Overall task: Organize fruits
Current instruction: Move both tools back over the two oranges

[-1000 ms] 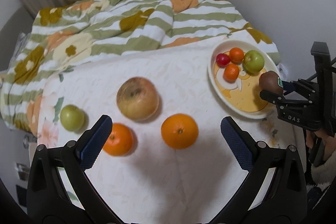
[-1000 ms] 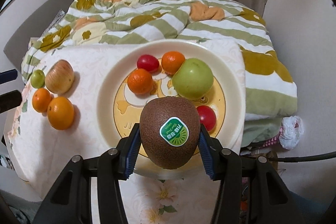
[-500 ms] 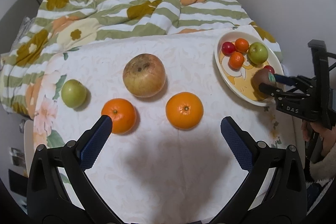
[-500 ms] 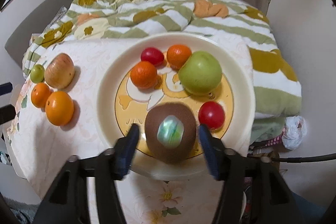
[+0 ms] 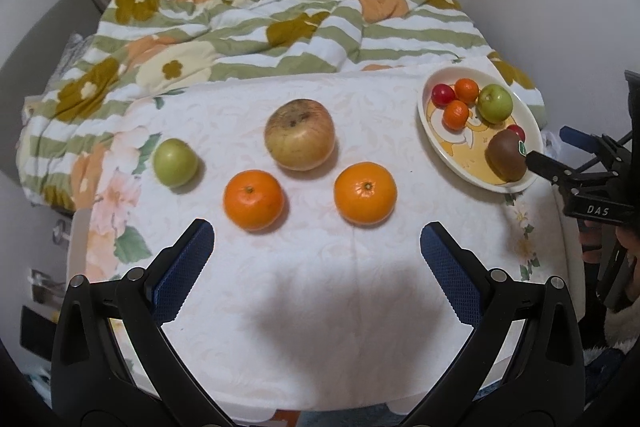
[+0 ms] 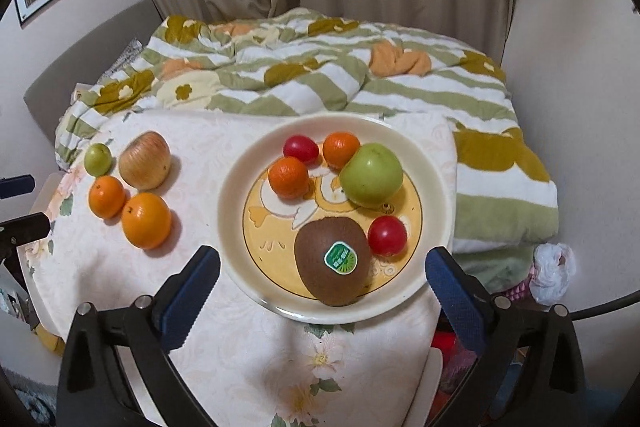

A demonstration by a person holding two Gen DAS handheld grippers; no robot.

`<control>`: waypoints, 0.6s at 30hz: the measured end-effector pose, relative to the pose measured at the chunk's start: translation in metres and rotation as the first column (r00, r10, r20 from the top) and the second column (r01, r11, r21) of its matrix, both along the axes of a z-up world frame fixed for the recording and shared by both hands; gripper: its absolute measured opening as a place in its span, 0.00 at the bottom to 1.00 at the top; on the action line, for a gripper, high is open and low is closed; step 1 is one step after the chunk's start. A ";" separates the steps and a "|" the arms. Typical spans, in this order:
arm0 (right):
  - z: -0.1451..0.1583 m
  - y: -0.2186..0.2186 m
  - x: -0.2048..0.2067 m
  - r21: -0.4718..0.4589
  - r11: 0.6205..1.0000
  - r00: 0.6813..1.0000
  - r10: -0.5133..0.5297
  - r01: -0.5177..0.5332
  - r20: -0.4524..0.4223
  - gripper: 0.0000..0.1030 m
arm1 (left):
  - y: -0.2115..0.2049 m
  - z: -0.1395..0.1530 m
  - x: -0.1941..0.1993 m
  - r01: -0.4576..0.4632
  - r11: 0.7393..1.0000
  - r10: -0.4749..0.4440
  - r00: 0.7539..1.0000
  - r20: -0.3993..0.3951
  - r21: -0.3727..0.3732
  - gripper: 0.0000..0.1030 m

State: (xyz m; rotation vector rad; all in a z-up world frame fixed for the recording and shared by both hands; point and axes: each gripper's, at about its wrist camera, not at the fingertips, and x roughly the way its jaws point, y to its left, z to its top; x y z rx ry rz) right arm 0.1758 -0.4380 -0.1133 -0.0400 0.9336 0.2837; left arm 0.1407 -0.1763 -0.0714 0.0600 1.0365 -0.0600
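While its jaws have just been opening, the right gripper (image 6: 322,279) stands spread wide with nothing pressed between the pads, the kiwi (image 6: 332,261) lying free on the near side of the plate (image 6: 232,211). Just beside the kiwi sits a red tomato (image 6: 387,235); farther back on the plate are a green apple (image 6: 371,174), two small mandarins (image 6: 289,177) and another tomato (image 6: 301,149). The left gripper (image 5: 318,255) hangs wide open and empty over the white cloth (image 5: 312,307). Beyond it lie two oranges (image 5: 365,193), then a large yellowish apple (image 5: 299,134) and a small green fruit (image 5: 175,162). Behind everything a striped floral quilt (image 5: 280,27) is heaped.
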 end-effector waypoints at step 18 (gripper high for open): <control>0.069 0.054 -0.033 -0.036 0.988 0.987 -0.151 0.153 0.046 0.99 | 0.094 0.039 -0.007 0.056 0.996 -0.048 0.990 0.130 -0.063 1.00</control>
